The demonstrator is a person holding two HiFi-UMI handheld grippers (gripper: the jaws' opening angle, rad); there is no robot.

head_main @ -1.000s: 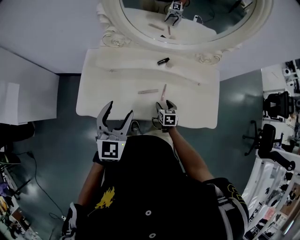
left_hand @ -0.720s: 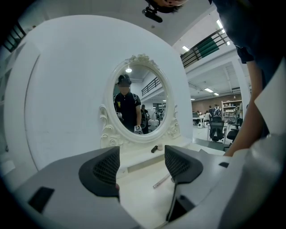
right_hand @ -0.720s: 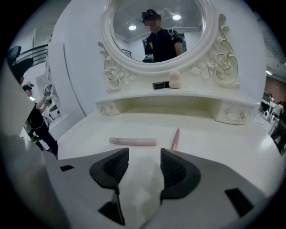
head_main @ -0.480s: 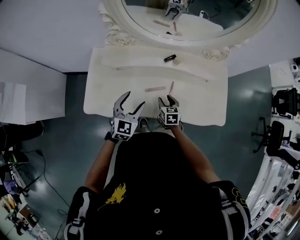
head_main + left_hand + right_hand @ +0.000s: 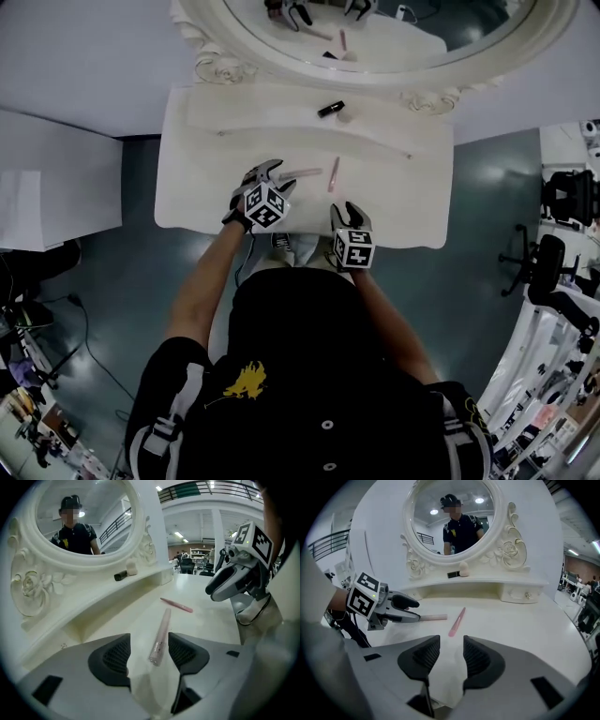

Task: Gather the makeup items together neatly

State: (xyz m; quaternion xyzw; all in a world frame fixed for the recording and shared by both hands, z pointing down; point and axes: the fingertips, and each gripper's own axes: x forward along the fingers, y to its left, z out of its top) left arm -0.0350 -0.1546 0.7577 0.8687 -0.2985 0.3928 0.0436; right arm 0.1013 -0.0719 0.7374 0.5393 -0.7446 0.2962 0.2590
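Left gripper view: left claw (image 5: pixel 149 654) spread astride pale tube (image 5: pixel 160 637).

Dim head view, brighter fisheye tool views with dark vignetted corners.

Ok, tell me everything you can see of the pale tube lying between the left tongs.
The tube is slim, straight and round. It is translucent pale pink with dark specks near its closer end, and looks like plastic. It lies flat on the white vanity top, lengthwise between the open left tongs. There is a clear gap to one pad, and it lies close against the other; contact there cannot be told. Its far end points toward a thinner pink stick, which lies apart from it.
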